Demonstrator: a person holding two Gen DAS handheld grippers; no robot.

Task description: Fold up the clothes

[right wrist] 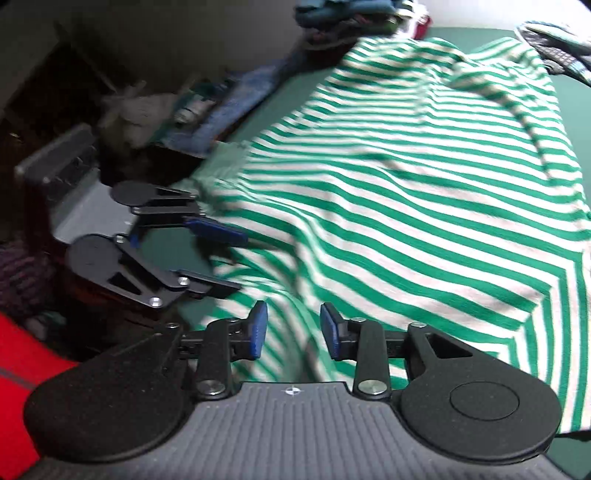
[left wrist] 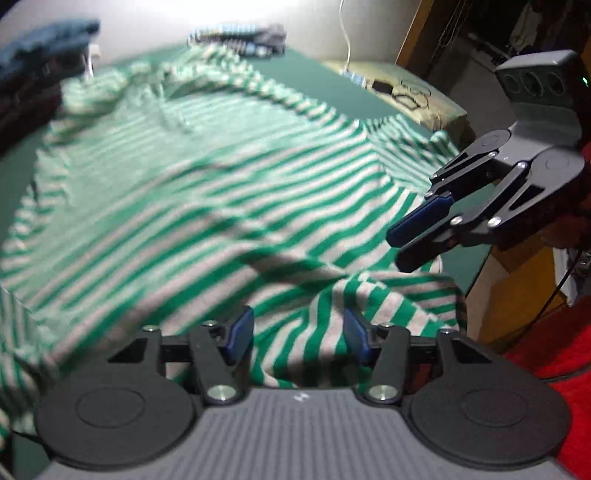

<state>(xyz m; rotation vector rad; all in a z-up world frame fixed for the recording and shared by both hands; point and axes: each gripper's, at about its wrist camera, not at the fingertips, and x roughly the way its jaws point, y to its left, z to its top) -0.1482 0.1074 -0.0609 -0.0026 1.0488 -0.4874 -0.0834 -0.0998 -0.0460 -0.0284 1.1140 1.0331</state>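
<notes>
Green-and-white striped sweater (left wrist: 192,177) spread over green table (left wrist: 325,85), hem bunched at near edge, blurred. Left gripper (left wrist: 298,334) fingers half open astride a fold; contact unclear. Right gripper (right wrist: 293,330) fingers parted, gripping nothing.

Motion blur is smearing the striped shirt (left wrist: 192,192) across the left half of the left wrist view, and its cloth is running off the left edge of the frame, so its outline there cannot be told. In the right wrist view the same shirt (right wrist: 424,206) is running off the right edge, and blur is softening the pile of clothes (right wrist: 343,18) being cut off by the top edge. At the upper left of the left wrist view a dark stack of folded clothes (left wrist: 37,55) is blurring too much for single garments to be made out.
</notes>
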